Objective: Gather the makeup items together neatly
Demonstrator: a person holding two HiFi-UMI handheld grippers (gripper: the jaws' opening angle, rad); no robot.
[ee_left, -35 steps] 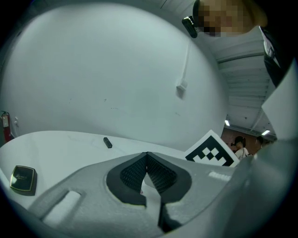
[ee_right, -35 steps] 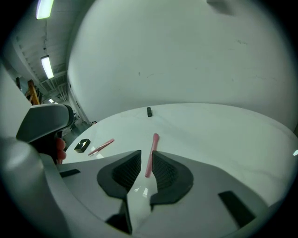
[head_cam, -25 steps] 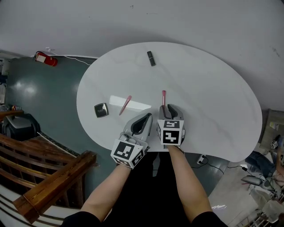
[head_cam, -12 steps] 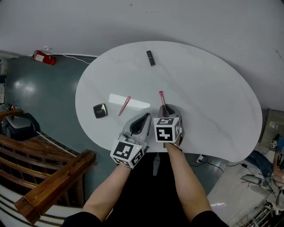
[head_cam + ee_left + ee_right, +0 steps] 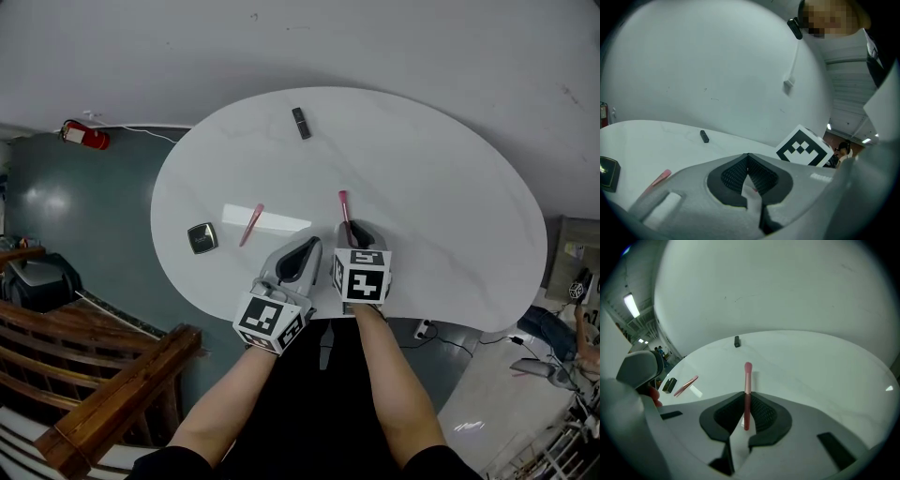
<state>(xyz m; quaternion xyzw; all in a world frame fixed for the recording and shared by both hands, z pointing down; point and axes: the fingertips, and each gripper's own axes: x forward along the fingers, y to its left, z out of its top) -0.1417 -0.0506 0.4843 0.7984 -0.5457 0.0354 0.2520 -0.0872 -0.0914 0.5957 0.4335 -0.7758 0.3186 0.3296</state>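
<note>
While the white table [image 5: 450, 187] filled mid-frame, the left gripper [image 5: 305, 249] was closed on nothing and the right gripper [image 5: 349, 229] pinched a pink brush [image 5: 343, 202] by its handle near the centre. Light, stiff and thin, it would likely pivot unless held mid-handle.

Bright, even light falls on the white table [image 5: 441, 187], leaving only faint, soft shadows. Left of the table, a ceiling lamp [image 5: 631, 305] glows. Both gripper views bend strongly and darken toward their corners, and nearby surfaces look soft.

Red extinguisher [image 5: 84, 135], wooden railing [image 5: 117, 392]
</note>
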